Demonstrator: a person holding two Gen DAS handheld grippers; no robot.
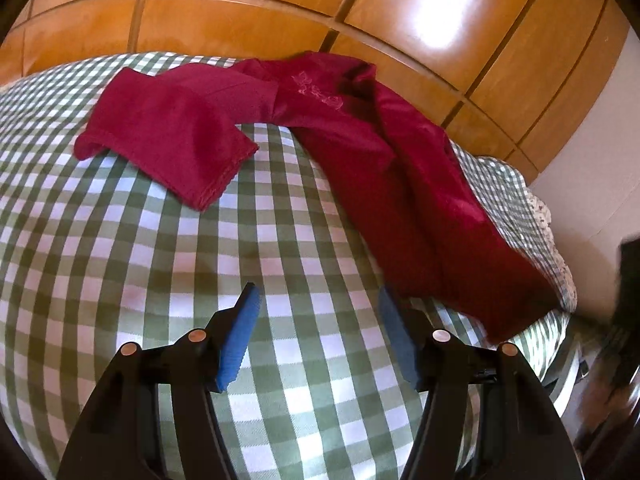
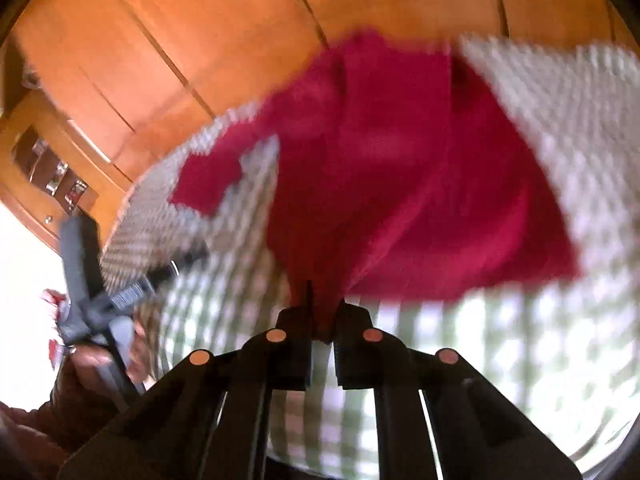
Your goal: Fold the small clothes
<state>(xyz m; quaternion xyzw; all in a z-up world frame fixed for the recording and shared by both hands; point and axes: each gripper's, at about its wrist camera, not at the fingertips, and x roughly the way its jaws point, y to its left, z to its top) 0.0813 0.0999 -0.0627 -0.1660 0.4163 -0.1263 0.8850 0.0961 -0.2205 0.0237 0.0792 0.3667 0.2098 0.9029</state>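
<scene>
A: Task thing first, where's it lying?
B: Red garment (image 1: 360, 152) is lying spread across a bed with a green and white checked cover (image 1: 120, 240), one sleeve folded out to the left in the left wrist view, the body running down toward the cover's right edge

A: Any detail on it?
B: Faint embroidery is showing near the top of the body

A: Right gripper?
B: Right gripper (image 2: 322, 320) is pinching the garment's lower hem, jaws clenched on the red cloth, and the cloth is fanning out and up from the jaws. That view is blurring heavily

A: Left one?
B: Left gripper (image 1: 318, 332) is hanging over bare checked cover just beside the garment's lower end, jaws released, blue pads (image 1: 240, 340) standing apart with nothing between them

A: Around it?
B: Orange wooden panelling (image 1: 240, 20) is sitting behind the bed. In the right wrist view a hand (image 2: 92, 364) is gripping the other tool at the left edge
</scene>
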